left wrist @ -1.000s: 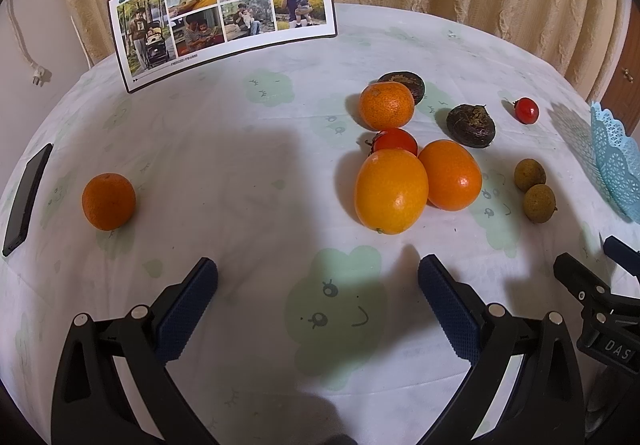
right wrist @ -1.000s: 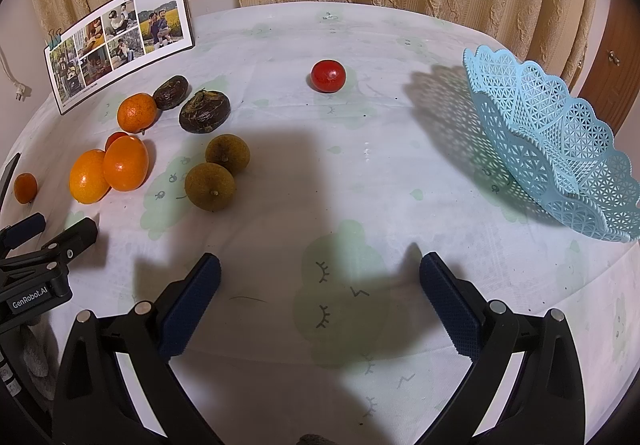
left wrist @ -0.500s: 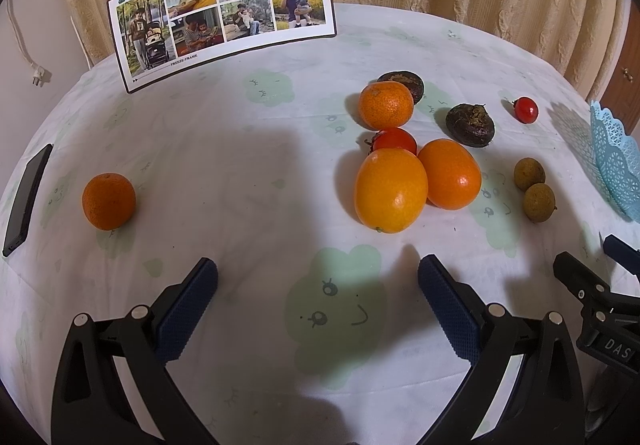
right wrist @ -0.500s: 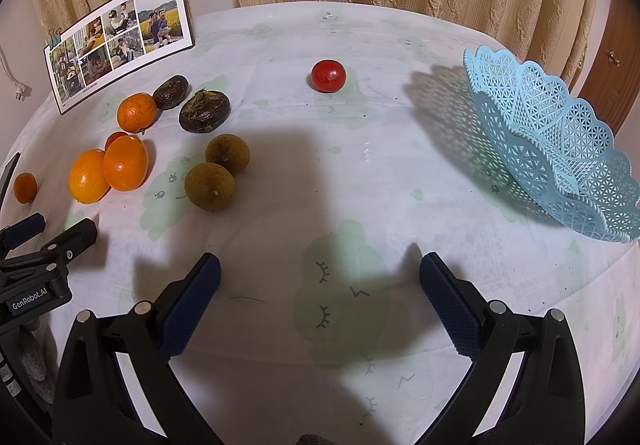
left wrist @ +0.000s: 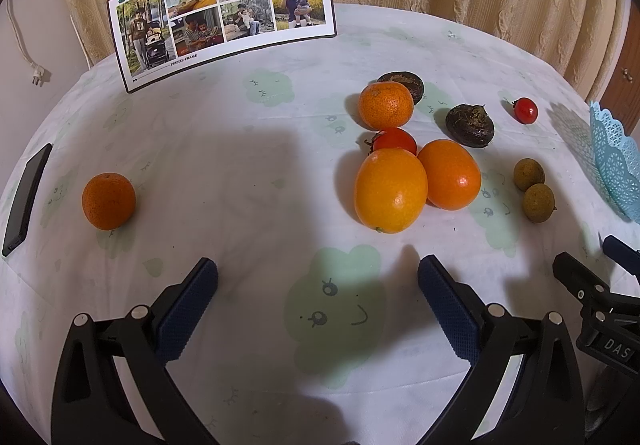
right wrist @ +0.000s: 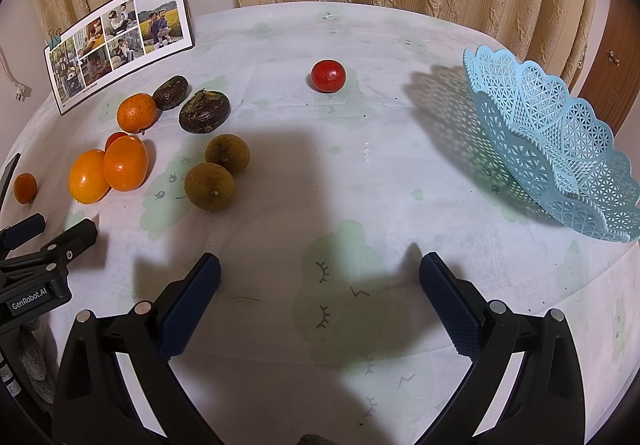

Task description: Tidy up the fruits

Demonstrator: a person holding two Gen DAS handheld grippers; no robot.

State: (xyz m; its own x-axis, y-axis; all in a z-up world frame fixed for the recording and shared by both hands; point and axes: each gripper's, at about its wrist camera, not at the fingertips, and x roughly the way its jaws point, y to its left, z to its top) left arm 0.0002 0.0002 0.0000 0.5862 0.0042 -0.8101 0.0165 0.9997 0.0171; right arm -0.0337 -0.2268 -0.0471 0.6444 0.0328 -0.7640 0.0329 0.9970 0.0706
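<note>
- Here, the left gripper gapes wide, holding nothing; two large oranges lie just ahead, slightly right.
- The right gripper is equally spread and empty; the blue basket sits far right.

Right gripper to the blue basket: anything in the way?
No. In the right wrist view, only bare tablecloth lies between the open right gripper and the blue lattice basket; the lone cherry tomato sits off that line.
</note>
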